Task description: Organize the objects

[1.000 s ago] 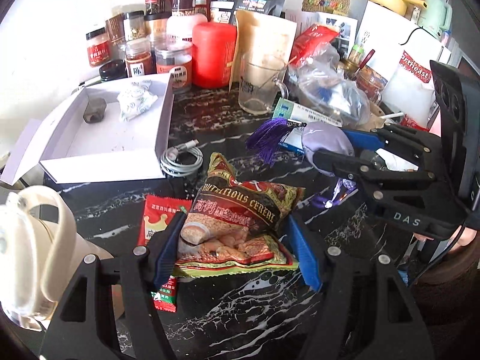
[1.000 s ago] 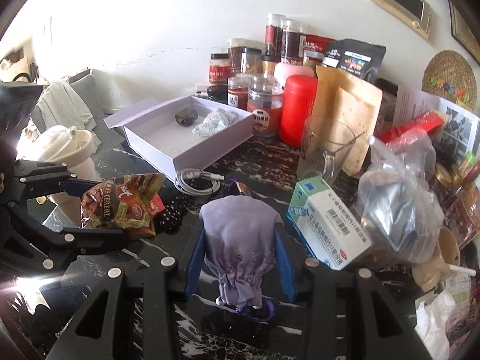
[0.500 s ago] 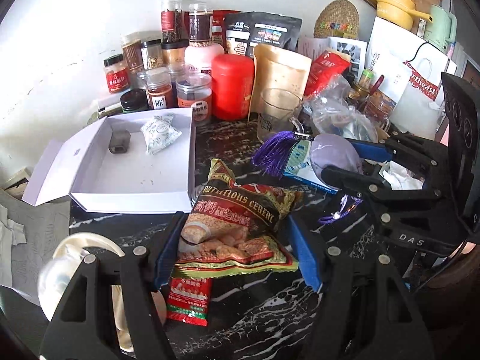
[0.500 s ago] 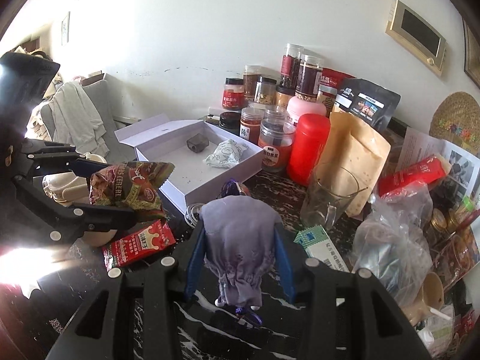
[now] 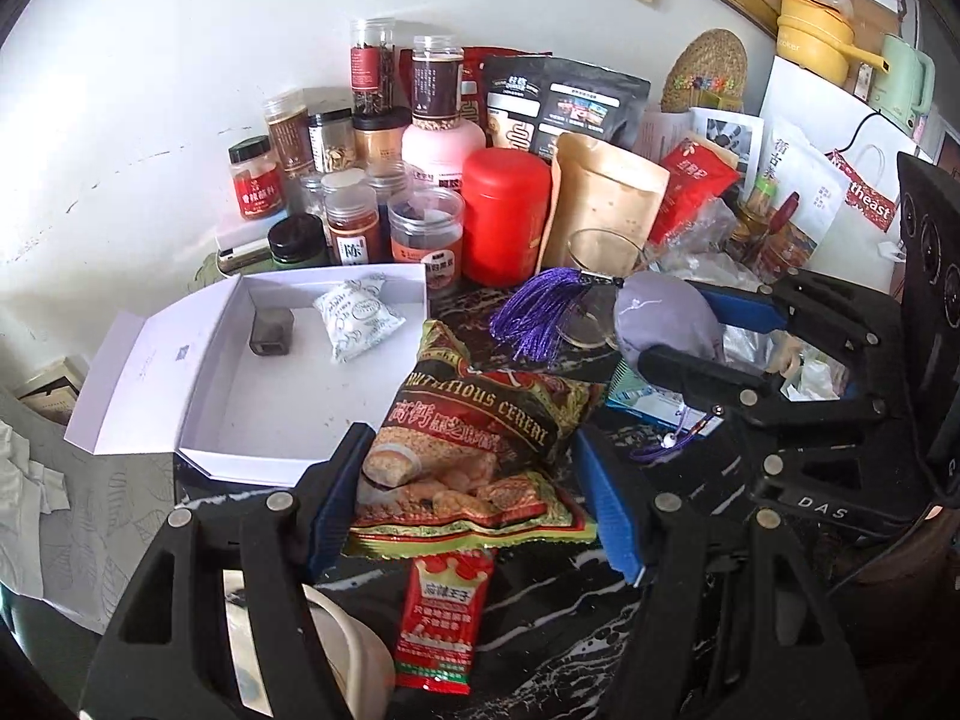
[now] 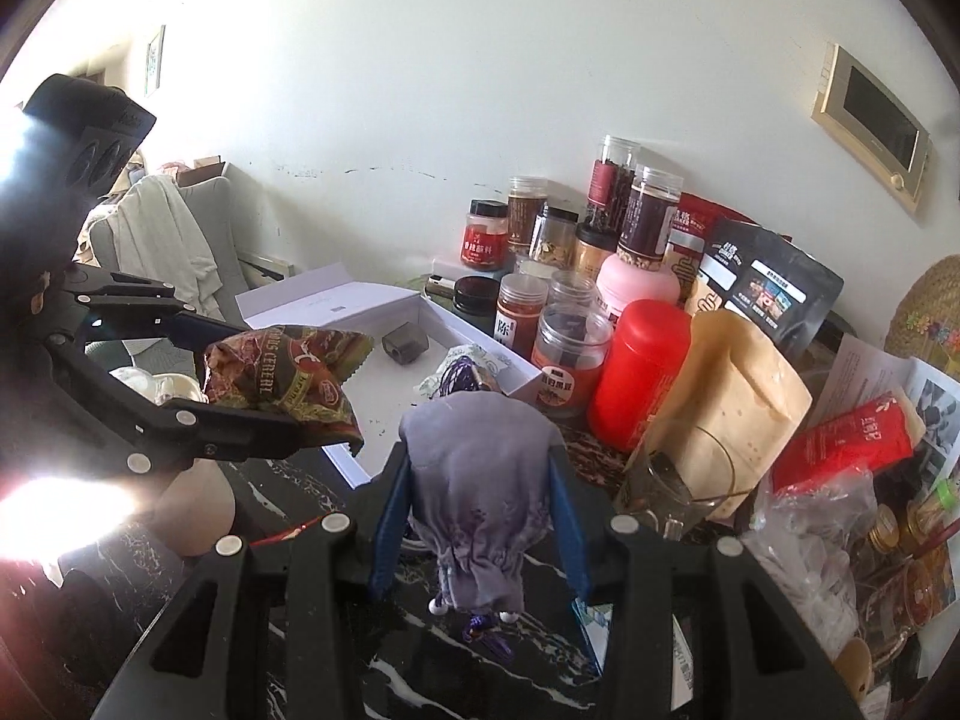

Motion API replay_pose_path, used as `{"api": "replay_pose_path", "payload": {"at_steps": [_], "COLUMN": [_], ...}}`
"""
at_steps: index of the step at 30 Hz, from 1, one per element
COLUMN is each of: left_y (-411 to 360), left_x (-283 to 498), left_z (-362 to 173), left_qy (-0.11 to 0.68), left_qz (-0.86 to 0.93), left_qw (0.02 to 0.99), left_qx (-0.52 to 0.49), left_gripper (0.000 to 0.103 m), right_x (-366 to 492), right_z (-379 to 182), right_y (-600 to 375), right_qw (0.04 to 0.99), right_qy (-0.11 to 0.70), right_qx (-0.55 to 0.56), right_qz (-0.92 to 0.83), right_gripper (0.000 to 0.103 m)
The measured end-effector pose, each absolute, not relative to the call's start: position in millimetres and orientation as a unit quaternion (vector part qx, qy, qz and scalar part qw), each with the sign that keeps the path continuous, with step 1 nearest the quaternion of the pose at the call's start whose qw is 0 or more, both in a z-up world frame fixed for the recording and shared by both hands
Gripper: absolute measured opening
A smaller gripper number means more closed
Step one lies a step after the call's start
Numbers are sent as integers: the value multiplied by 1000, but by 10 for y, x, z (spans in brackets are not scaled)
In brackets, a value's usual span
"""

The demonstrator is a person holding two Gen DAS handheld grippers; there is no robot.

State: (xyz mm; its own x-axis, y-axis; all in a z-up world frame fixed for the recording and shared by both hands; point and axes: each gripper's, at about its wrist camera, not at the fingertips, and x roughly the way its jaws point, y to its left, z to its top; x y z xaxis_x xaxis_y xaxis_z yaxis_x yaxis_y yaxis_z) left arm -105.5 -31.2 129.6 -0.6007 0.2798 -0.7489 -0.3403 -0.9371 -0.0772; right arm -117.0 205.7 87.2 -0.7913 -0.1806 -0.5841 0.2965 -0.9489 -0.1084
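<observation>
On the black marble table (image 5: 540, 648): a crowd of jars, pouches and bags stands along the white wall at the back.
White box (image 5: 150, 396): open, lid folded back, at the table's left side; its floor holds two small things.
Left gripper (image 5: 474, 504): clamped on the cereal bag, blue pads pressing both sides.
Right gripper (image 6: 480, 516): clamped on the purple pouch, pads tight against the cloth.
Cereal bag (image 5: 474, 438): red and brown, held clear of the table, its upper corner reaching over the near right corner of the white box.
Purple pouch (image 6: 480, 468): grey-lilac drawstring cloth, held off the table just right of the cereal bag, cord ends with white beads hanging below.
Red canister (image 5: 507, 216): upright behind the box, beside a tan paper pouch (image 5: 606, 198).
Red sachet (image 5: 444, 624): flat on the marble below the cereal bag.
White packet (image 5: 357, 318): inside the box, near its back wall.
Purple tassel (image 5: 540, 312): fanned out from the pouch's end toward the box.
Dark small block (image 5: 271, 330): inside the box, left of the white packet.
</observation>
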Motion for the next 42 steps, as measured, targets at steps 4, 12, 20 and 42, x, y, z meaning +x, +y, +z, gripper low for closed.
{"api": "replay_pose_path", "payload": {"at_steps": [4,12,20,42], "left_y": [-405,-652,-896,-973], "left_x": [-1220,-1554,-1904,-2480], "left_z": [1353,1379,1359,1036], "left_qy": [33,29,26,45], "left_qz": [897,899,898,878], "left_qw": [165,146,131,153], "left_qx": [-408,-413,-419,-452], "left_gripper": [66,66,60,40], "right_x": [-1333,-1658,-2000,-2376], "right_z": [921,957,920,581], "right_y": [2031,1908,1787,1719], "right_qw": [134,152,167,180], "right_qy": [102,104,104,73], "right_qx": [294,289,291,327], "right_qz": [-941,-940,-936,-925], "right_gripper": [44,44,44,44]}}
